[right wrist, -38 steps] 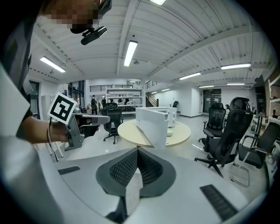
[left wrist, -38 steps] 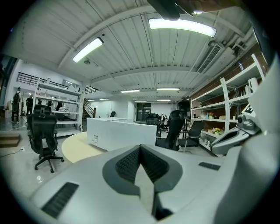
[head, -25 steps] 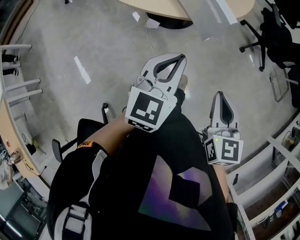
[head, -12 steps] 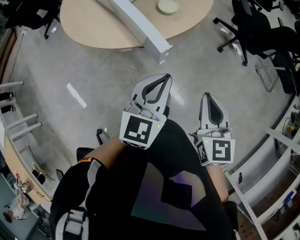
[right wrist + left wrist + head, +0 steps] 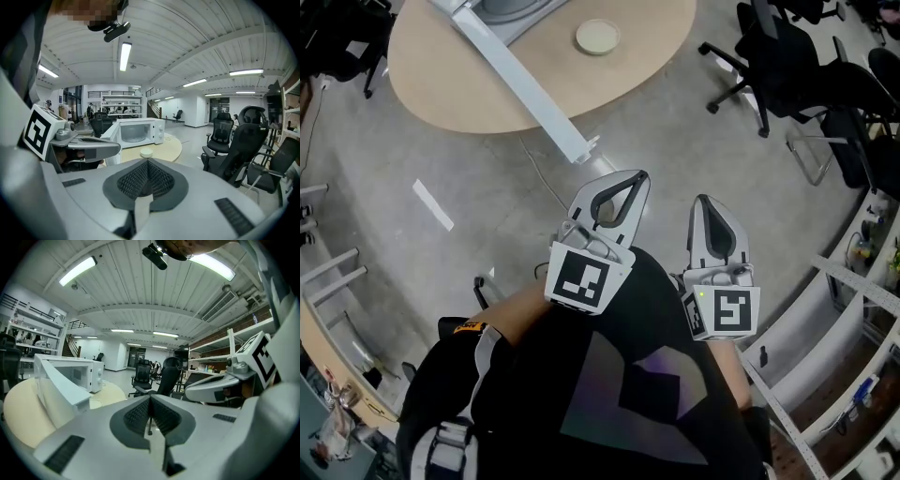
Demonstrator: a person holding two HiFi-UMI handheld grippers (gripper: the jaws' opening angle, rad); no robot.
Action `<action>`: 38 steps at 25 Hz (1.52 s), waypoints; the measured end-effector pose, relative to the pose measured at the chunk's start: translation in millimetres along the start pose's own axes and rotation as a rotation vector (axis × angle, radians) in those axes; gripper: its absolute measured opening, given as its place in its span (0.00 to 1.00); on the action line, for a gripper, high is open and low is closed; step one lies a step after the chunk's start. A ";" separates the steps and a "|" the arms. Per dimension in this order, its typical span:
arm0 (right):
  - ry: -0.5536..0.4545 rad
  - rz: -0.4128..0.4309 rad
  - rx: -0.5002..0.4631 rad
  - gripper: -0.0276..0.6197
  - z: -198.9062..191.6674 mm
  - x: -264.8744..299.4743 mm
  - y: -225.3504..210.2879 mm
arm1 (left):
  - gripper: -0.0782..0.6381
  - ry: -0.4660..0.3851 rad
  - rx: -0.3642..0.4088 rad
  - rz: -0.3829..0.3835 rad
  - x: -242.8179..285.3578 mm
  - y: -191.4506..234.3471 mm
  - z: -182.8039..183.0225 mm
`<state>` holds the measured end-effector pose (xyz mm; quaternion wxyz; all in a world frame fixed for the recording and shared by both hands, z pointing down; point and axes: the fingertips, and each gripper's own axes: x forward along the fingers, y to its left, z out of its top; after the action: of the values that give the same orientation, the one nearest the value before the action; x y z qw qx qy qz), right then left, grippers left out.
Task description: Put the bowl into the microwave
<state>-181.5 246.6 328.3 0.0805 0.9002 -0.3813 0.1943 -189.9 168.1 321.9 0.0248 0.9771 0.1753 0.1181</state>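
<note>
A shallow, round, cream bowl (image 5: pixel 598 37) is seen on the beige oval table (image 5: pixel 469 80); left gripper (image 5: pixel 637 176) and right gripper (image 5: pixel 702 200) are closed, empty.

A grey concrete floor (image 5: pixel 403 253) carries a rounded beige table (image 5: pixel 478 89), black office chairs (image 5: pixel 783 70) and shelving (image 5: pixel 825 352).

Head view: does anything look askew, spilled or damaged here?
Nothing stands out. The bowl sits upright on the round table, with nothing spilled around it. The microwave has its door open. The left claw and right claw are shut, empty, and short of the table.
</note>
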 end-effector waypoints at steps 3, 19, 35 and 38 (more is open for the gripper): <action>-0.009 -0.012 -0.003 0.06 2.7 5.9 -14.8 | 0.17 -0.003 0.005 -0.013 14.4 -1.4 3.9; -0.040 0.088 -0.066 0.06 27.4 41.4 -21.7 | 0.17 -0.080 -0.014 0.053 34.3 7.2 37.3; -0.091 0.389 -0.134 0.07 55.3 107.2 -99.6 | 0.17 -0.061 -0.046 0.396 115.5 30.9 53.3; -0.103 0.465 -0.152 0.07 64.7 115.4 -113.1 | 0.17 -0.058 -0.049 0.462 132.8 29.1 61.1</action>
<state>-8.4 230.8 317.1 0.0814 0.7883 -0.5954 0.1321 -44.5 186.7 294.8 0.0257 0.9933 -0.0567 0.0970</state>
